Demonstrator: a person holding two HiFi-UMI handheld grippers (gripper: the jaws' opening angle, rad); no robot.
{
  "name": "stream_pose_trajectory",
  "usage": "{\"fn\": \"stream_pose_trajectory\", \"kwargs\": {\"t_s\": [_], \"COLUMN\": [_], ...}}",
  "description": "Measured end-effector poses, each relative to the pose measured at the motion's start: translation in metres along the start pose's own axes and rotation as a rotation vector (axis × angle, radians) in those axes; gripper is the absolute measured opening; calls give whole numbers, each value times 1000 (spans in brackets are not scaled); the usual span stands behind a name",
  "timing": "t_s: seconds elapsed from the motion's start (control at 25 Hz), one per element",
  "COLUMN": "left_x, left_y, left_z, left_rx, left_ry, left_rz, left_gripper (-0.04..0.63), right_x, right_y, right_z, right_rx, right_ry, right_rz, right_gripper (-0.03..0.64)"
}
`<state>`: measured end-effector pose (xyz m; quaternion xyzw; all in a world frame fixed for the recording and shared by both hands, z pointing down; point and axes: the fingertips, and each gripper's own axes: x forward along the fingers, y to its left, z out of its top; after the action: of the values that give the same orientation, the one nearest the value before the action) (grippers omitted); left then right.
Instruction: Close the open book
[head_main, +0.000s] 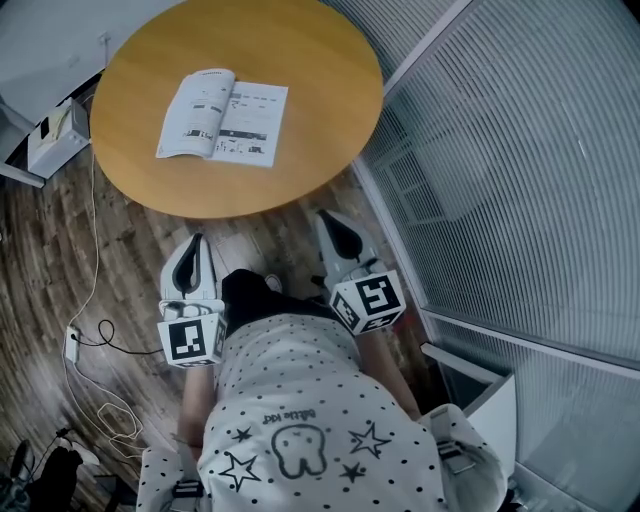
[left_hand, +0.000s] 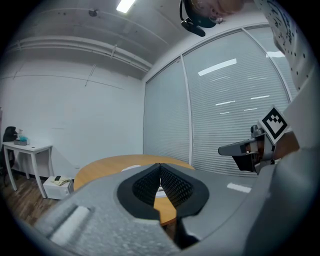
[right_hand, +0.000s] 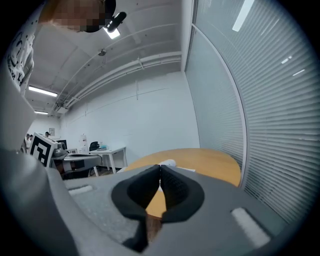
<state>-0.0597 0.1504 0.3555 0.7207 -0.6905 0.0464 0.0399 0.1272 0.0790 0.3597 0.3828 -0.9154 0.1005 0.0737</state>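
Note:
An open book (head_main: 223, 117) with printed white pages lies flat on the round wooden table (head_main: 330, 90), left of the table's middle. My left gripper (head_main: 193, 243) hangs short of the table's near edge, jaws shut with nothing in them. My right gripper (head_main: 333, 222) is level with it to the right, also shut and holding nothing. Both point toward the table and stay apart from the book. In the left gripper view the shut left gripper (left_hand: 160, 166) faces the tabletop (left_hand: 115, 165), where the book shows only as a pale patch. The right gripper (right_hand: 160, 167) shows the book's edge (right_hand: 169, 163) just beyond its tips.
A glass partition with blinds (head_main: 520, 150) runs along the right. A white box (head_main: 55, 138) sits on the floor left of the table, and a white cable (head_main: 85, 300) trails over the wooden floor. A white desk (left_hand: 22, 150) stands by the far wall.

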Motion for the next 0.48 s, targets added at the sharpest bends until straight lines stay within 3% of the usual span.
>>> {"fn": "stream_pose_trajectory", "kwargs": {"t_s": [0.16,0.48], "left_x": [30,40], "left_y": [-2,5], "left_z": [-16,-12], "left_rx": [7,4], "left_ry": [-1,-2], "left_rz": [-3,-20], "left_gripper": [11,11], "right_x": [20,28], "right_y": [-22,-28], "right_z": [-22,-20], "right_rx": [23,42], "right_ry": [-5,6], "right_rz": [-1,-34], "right_gripper": [5,5]}}
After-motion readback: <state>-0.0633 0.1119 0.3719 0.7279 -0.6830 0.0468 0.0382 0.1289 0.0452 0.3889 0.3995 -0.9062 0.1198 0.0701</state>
